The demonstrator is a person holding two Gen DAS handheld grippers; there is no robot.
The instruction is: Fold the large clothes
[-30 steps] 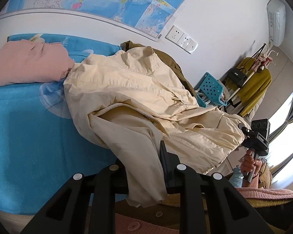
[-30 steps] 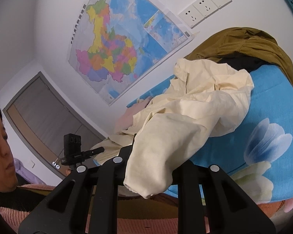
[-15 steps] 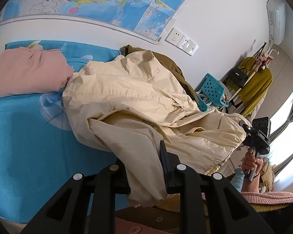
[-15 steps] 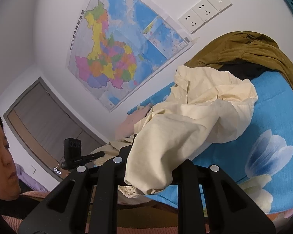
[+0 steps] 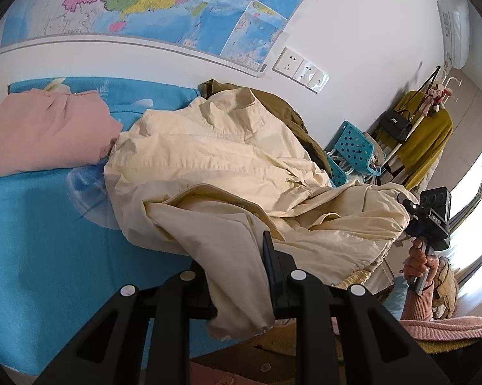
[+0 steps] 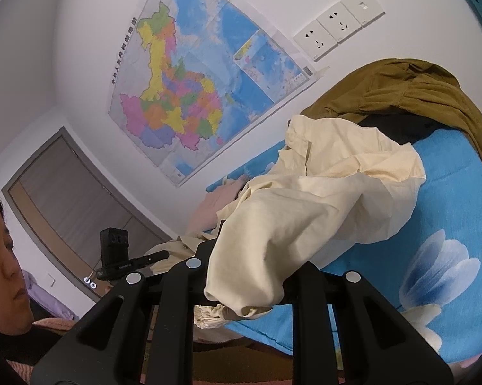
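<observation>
A large cream jacket (image 5: 228, 173) lies crumpled across the blue flowered bed cover (image 5: 32, 234). My left gripper (image 5: 237, 276) is shut on one cream sleeve end, which hangs down between the black fingers. In the right wrist view the same cream jacket (image 6: 330, 199) stretches toward me, and my right gripper (image 6: 250, 276) is shut on the other sleeve end, its cuff drooping below the jaws. The right gripper also shows at the left wrist view's right edge, held by a hand (image 5: 417, 263) at the jacket's far end.
A pink garment (image 5: 45, 128) lies on the bed at left. An olive garment (image 6: 401, 96) is heaped by the wall behind the jacket. A teal basket (image 5: 353, 147) and a coat rack with a yellow coat (image 5: 424, 141) stand beyond the bed. The person's head is at left in the right wrist view.
Both grippers keep their hold on the sleeves. The right gripper has drawn slightly up and away, pulling the jacket a little tauter; the scene has slid slightly downward in the left wrist view.
</observation>
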